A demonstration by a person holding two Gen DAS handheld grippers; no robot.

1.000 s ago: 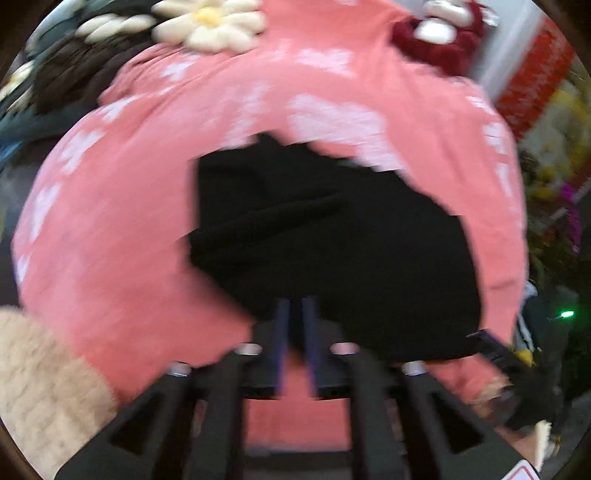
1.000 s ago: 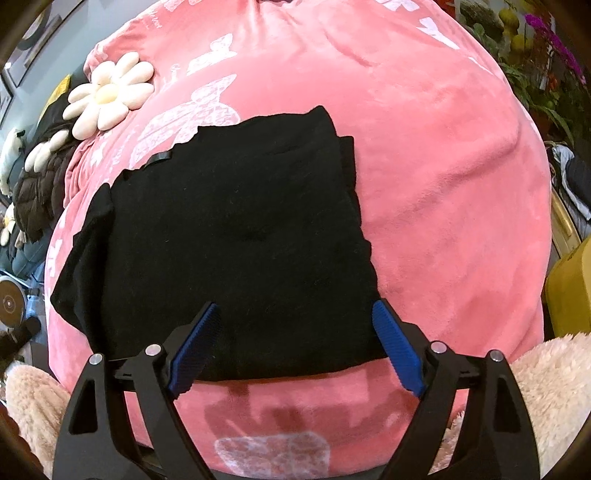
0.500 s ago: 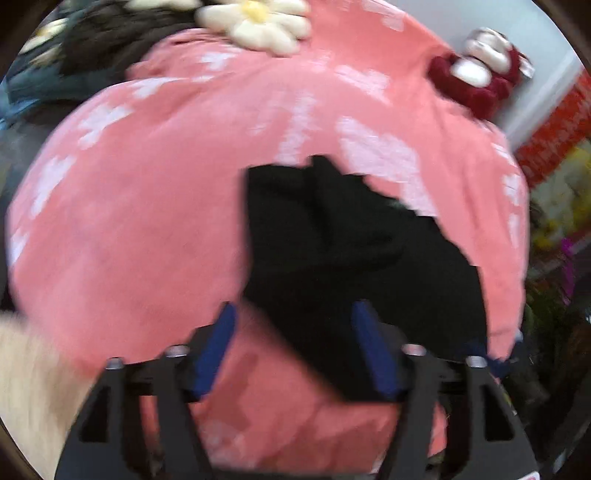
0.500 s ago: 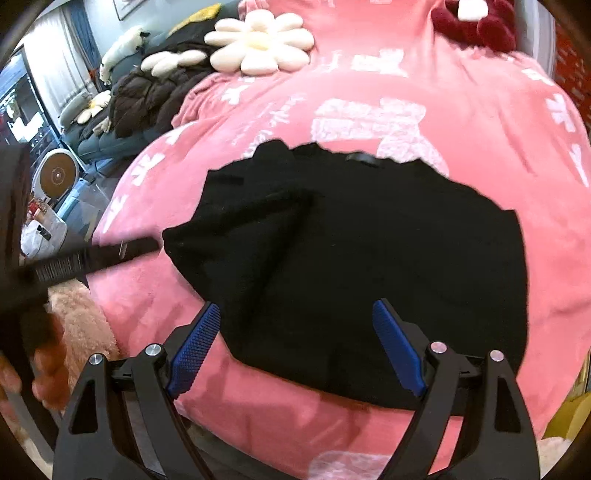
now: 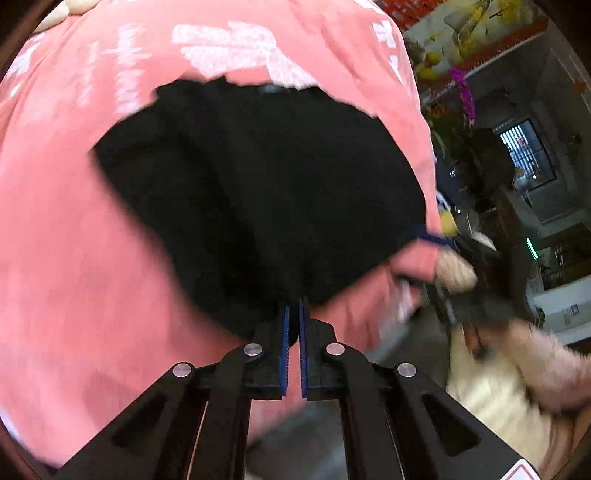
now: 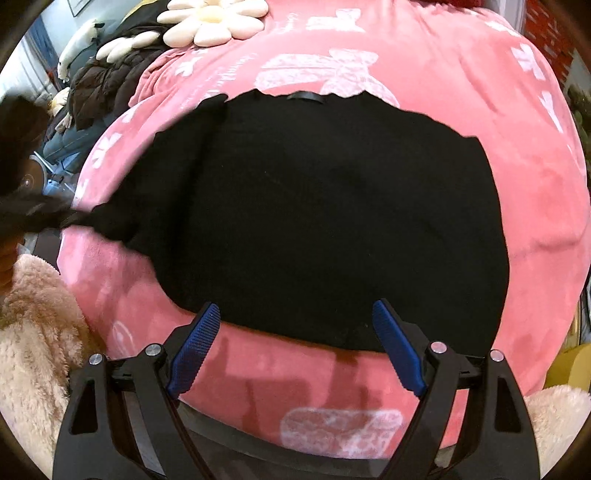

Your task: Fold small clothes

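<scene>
A black garment (image 5: 266,192) lies spread flat on a pink blanket (image 5: 74,258) with white prints. My left gripper (image 5: 291,308) has its jaws closing tight, and the blue pads pinch the garment's near corner. In the right wrist view that corner is drawn out to the left edge of the black garment (image 6: 332,203), where the left gripper (image 6: 44,218) shows as a dark blur. My right gripper (image 6: 295,306) hovers open over the near hem, one blue pad on each side, with nothing pressed between them.
A daisy-shaped cushion (image 6: 214,22) and a dark puffer jacket (image 6: 107,85) lie at the far left. Fluffy cream sleeves (image 6: 33,332) flank the grippers. The pink blanket (image 6: 535,184) drops off at its near edge. Plants and shelves (image 5: 461,92) stand to the right.
My left gripper opened wide, shifted to the garment's corner and closed on it. My right gripper swung round to face the near hem and stayed open.
</scene>
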